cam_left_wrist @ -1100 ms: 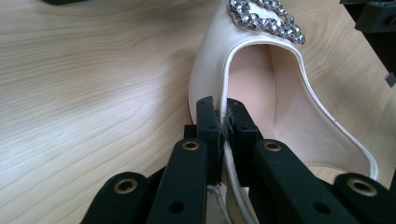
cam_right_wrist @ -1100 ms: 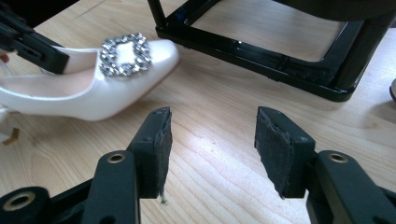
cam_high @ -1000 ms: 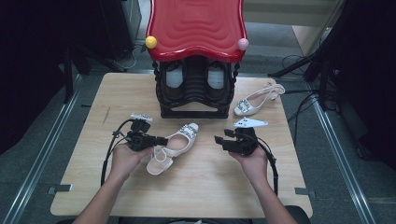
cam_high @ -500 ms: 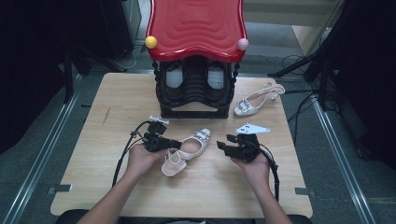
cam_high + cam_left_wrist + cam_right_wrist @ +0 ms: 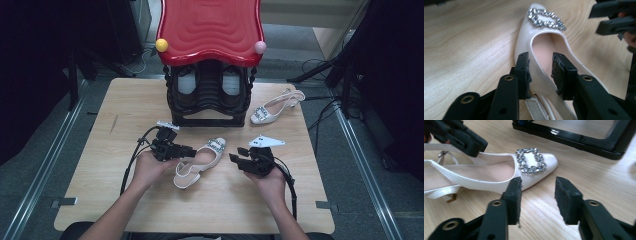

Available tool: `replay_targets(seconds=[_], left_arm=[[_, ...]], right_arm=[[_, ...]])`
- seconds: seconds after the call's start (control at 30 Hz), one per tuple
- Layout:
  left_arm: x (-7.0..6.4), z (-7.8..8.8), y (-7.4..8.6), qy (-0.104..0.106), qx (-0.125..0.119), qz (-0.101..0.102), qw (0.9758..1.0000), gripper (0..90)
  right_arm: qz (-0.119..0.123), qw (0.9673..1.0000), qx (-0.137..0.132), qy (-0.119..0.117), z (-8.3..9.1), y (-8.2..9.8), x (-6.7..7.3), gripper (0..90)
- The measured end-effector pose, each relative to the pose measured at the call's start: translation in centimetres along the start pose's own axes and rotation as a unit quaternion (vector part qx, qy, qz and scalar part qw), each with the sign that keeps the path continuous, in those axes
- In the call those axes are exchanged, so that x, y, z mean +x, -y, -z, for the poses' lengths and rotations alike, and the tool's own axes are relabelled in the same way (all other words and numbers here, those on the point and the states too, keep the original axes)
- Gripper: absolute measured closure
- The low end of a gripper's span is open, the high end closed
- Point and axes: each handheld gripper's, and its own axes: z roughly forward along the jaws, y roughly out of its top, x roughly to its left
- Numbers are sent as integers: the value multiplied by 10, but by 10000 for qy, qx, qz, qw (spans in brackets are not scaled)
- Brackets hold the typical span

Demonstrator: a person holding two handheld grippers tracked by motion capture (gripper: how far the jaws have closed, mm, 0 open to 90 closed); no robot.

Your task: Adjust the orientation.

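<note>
Two pale shoes lie on the bench (image 5: 115,150). One shoe (image 5: 200,161) sits near the middle, between the two hands, its toe with a sparkly buckle (image 5: 546,18) pointing toward the rack. The other shoe (image 5: 276,106) lies well apart at the far right, just beside the rack. There is one black rack (image 5: 210,97) with a red top (image 5: 210,27), and that top carries two balls, a yellow ball (image 5: 161,45) and a pink ball (image 5: 260,47). Two more shoes seem to sit inside the rack, though they are dim.

There are two grippers, one in each hand. The left gripper (image 5: 540,71) stands about half open, its jaws having just been opening. They straddle the near shoe's side wall, one jaw outside it and one inside the shoe. The outer pad looks to be touching the wall, the inner pad stands clear, so the grip is released.

The right gripper (image 5: 537,195) is partly open and holds nothing. Its jaws have just been closing, with only bare bench between them, and its nearer pad stands just beside the shoe's toe.
</note>
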Motion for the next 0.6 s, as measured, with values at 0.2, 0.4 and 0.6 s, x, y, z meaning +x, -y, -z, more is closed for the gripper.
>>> replay_targets(seconds=[0.2,0.4,0.6], left_arm=[[-2,14,-3,6,-138,-73,9999,631],[3,25,-3,-21,-225,-25,9997,599],[4,33,-2,-146,-218,-20,9997,570]], right_arm=[[-28,9999,25,-145,-12,5,5,782],[-23,9993,185,-322,-25,8,10,900],[-13,9981,428,-434,-39,10,19,900]])
